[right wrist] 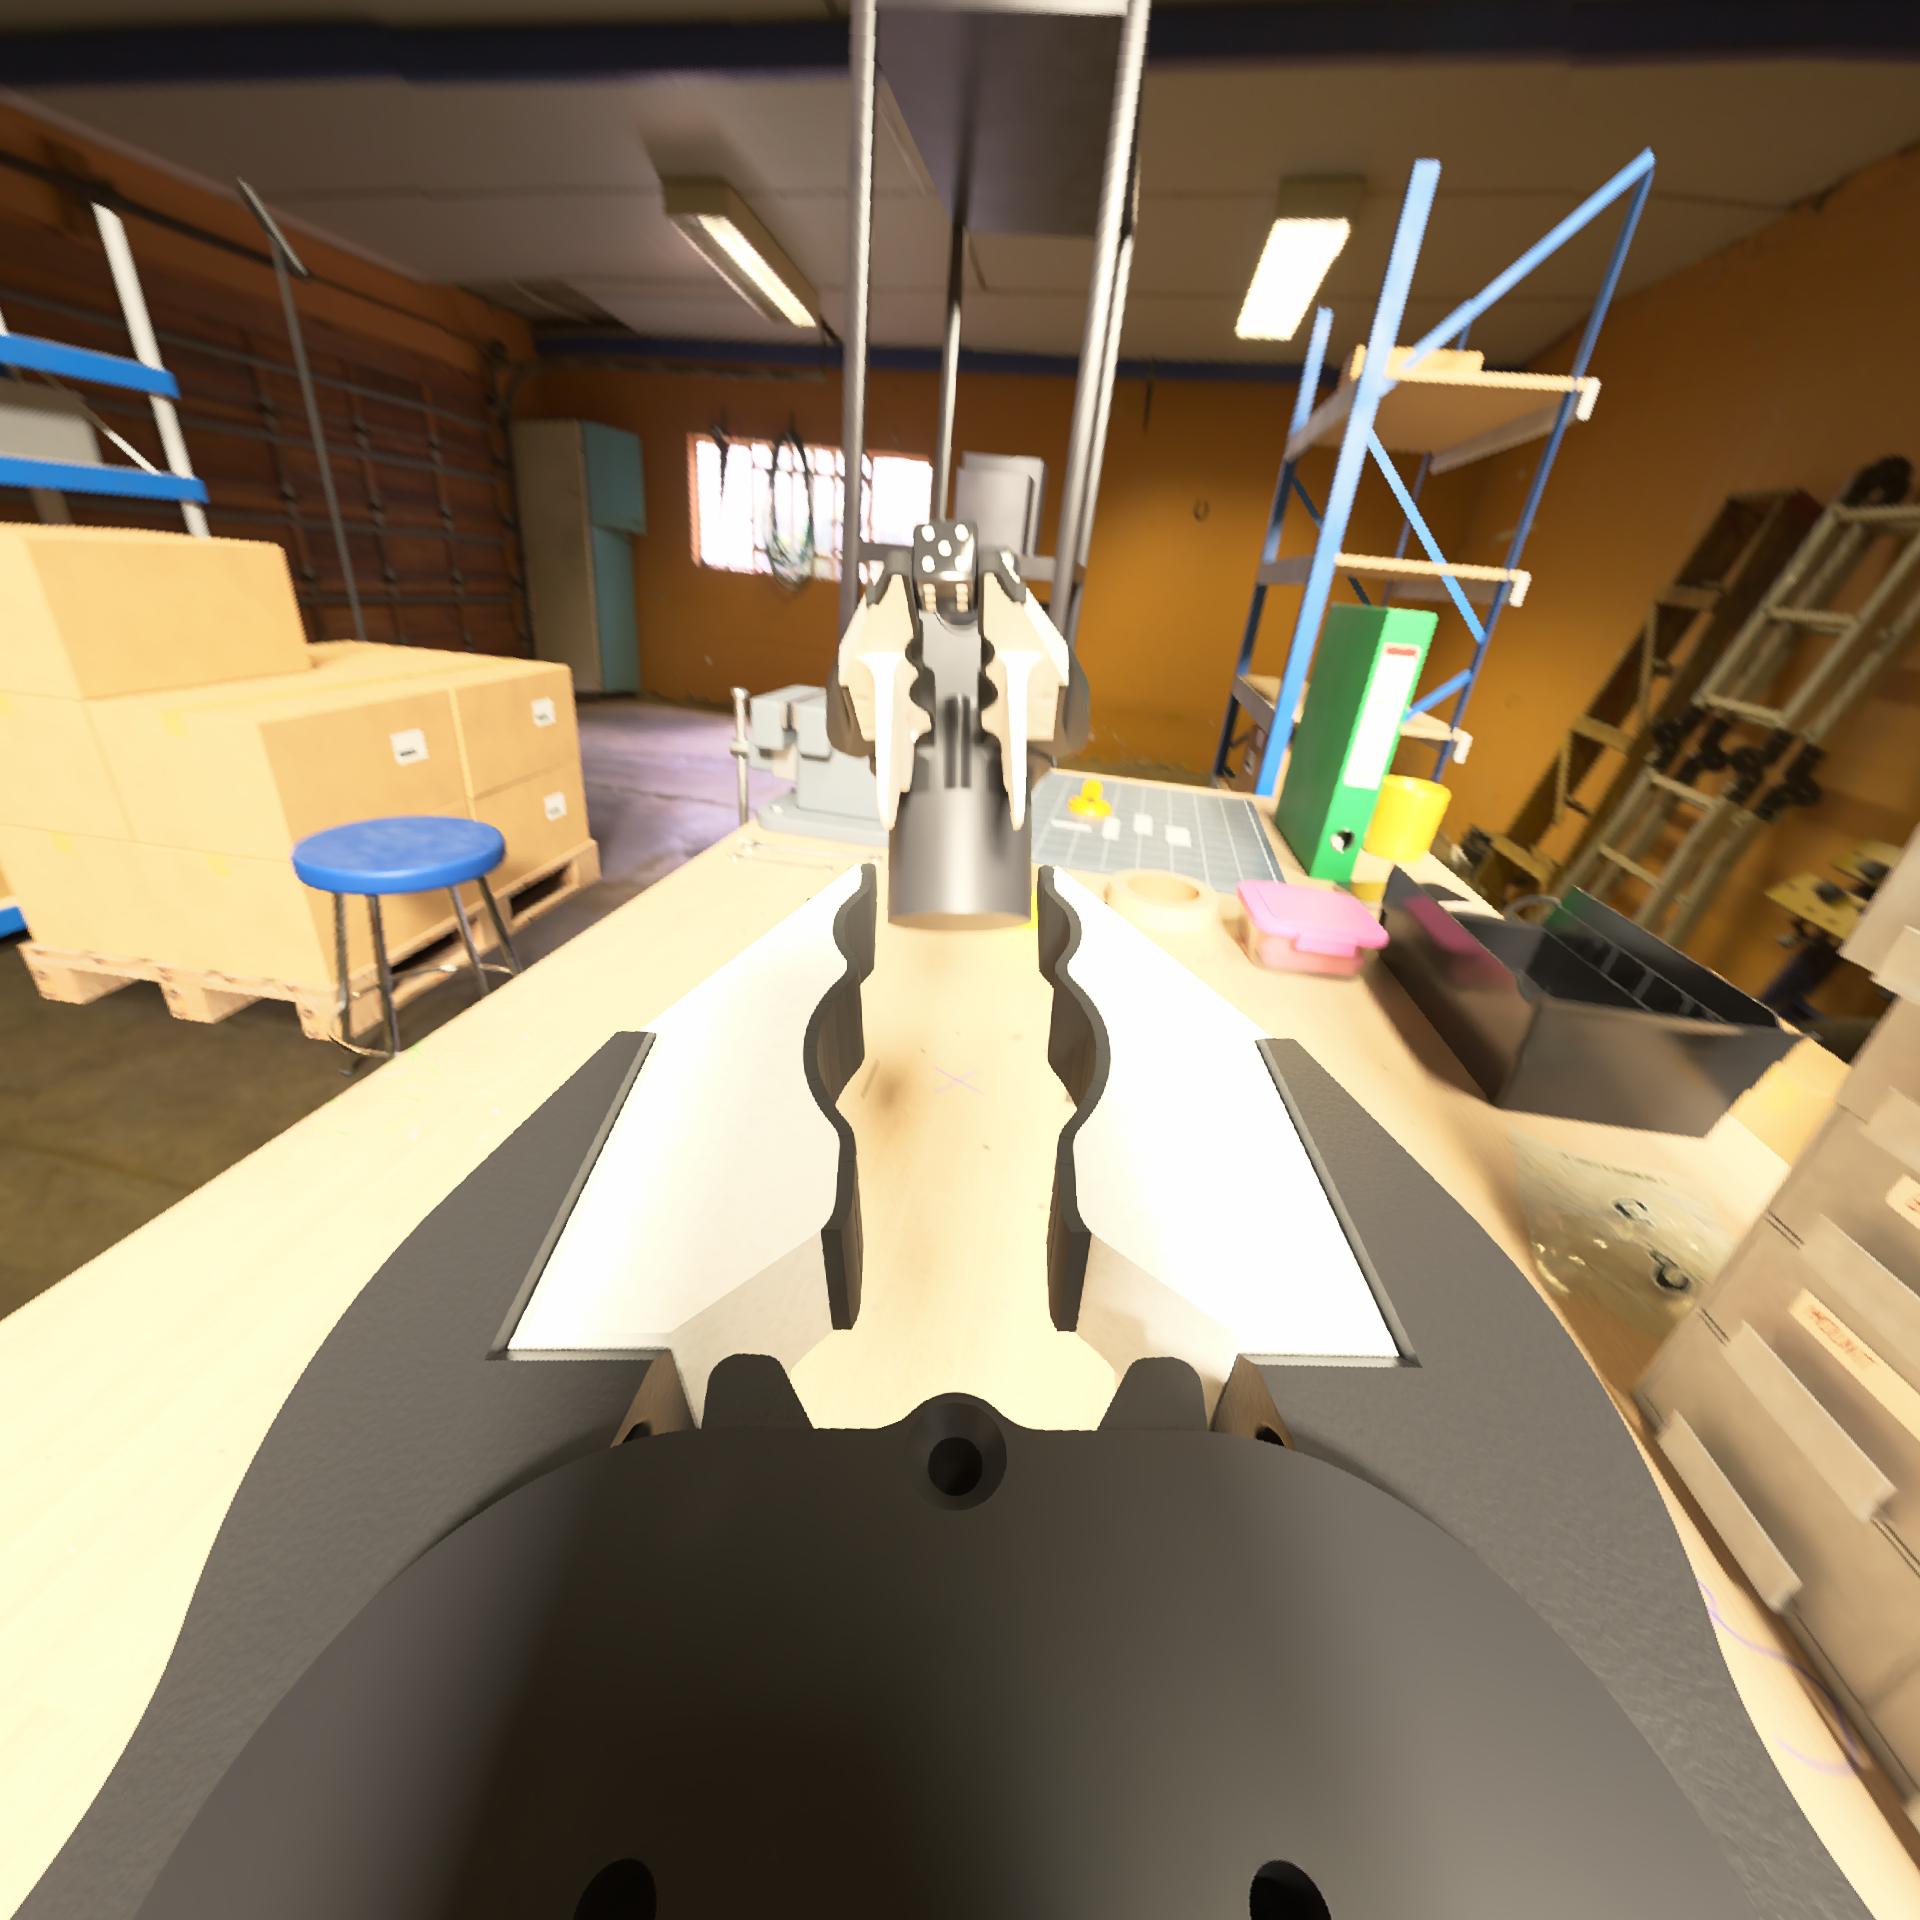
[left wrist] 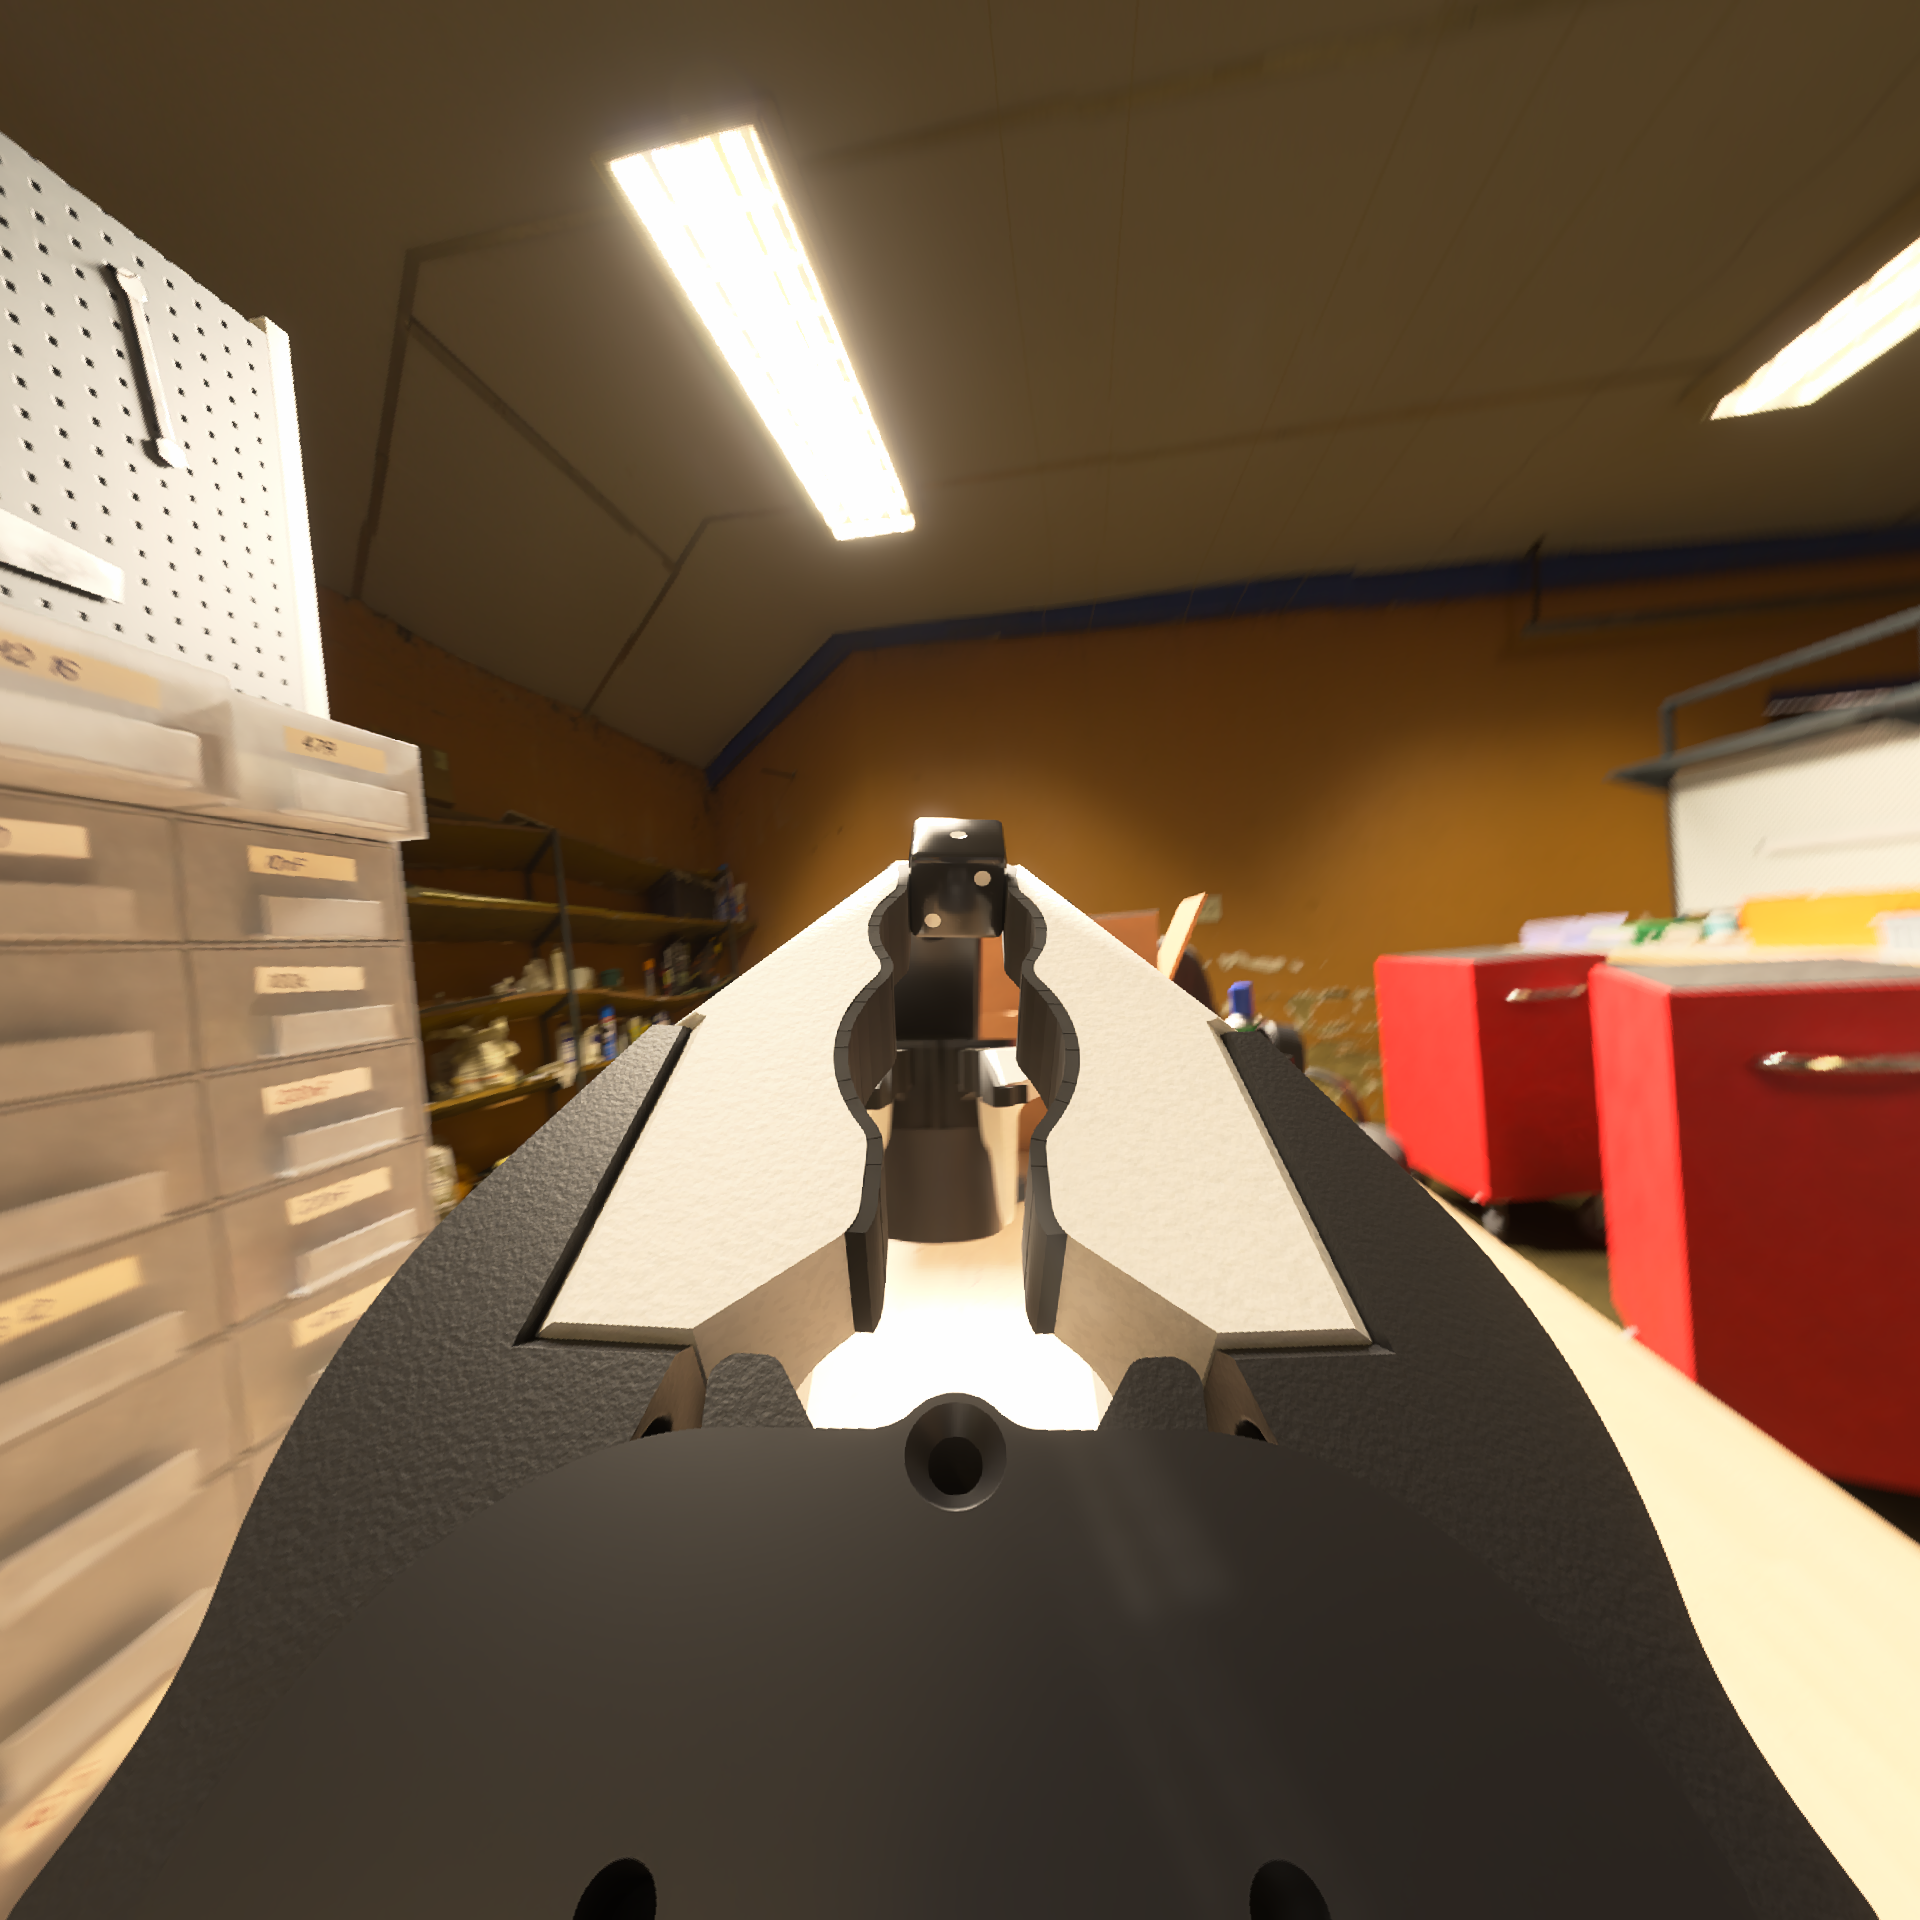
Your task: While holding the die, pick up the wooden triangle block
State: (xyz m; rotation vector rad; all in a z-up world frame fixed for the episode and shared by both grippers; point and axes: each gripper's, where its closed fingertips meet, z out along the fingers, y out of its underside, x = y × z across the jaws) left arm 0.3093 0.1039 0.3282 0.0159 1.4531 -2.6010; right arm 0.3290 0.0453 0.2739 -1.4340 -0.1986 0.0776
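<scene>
One black die (left wrist: pixel 956 878) with white pips sits pinched between the tips of the left gripper (left wrist: pixel 956 883), whose jaws are drawn narrow around it, at 12 o'clock in its own view. From the right wrist view the same left gripper (right wrist: pixel 951 582) shows farther off at 12 o'clock, pointing upward above the bench with the die (right wrist: pixel 943 551) at its top. The right gripper (right wrist: pixel 954 894) holds nothing; its two fingers stand a moderate gap apart over bare wooden workbench (right wrist: pixel 312 1299).

The wooden triangle block cannot be made out in either view.

Toward 1 and 2 o'clock of the right view the bench carries one roll of tape (right wrist: pixel 1158 899), one pink lidded box (right wrist: pixel 1309 925), one black divided tray (right wrist: pixel 1590 1008), one green binder (right wrist: pixel 1351 738), one yellow cup (right wrist: pixel 1408 816) and one grey cutting mat (right wrist: pixel 1153 826). One grey vise (right wrist: pixel 805 769) stands at 11 o'clock near the bench's left edge; beyond that edge one blue stool (right wrist: pixel 400 857) stands on the floor. The middle strip ahead of the right fingers is open.
</scene>
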